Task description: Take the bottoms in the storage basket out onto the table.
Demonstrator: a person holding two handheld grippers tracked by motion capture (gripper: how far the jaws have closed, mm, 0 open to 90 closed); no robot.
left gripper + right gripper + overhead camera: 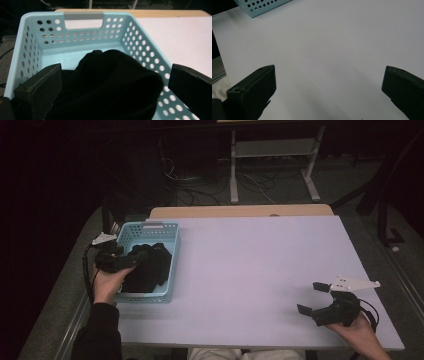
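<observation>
Two wide-open grippers: left gripper (pixel 131 259) straddles the cloth (pixel 110 85) in the basket (pixel 82 37); sink deeper, pinch one thick fold. Right gripper (pixel 313 298) idles over the bench (pixel 250 270).

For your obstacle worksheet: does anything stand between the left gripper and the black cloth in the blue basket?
Nothing visible does. The left gripper is open over the blue basket, one jaw on each side of the black cloth, with no object between them.

Black left sleeve (pixel 97 332), pale trousers (pixel 240 354); black tongs, left tongs (pixel 134 258), right tongs (pixel 313 298), grey three-cornered plates, black cables.
</observation>
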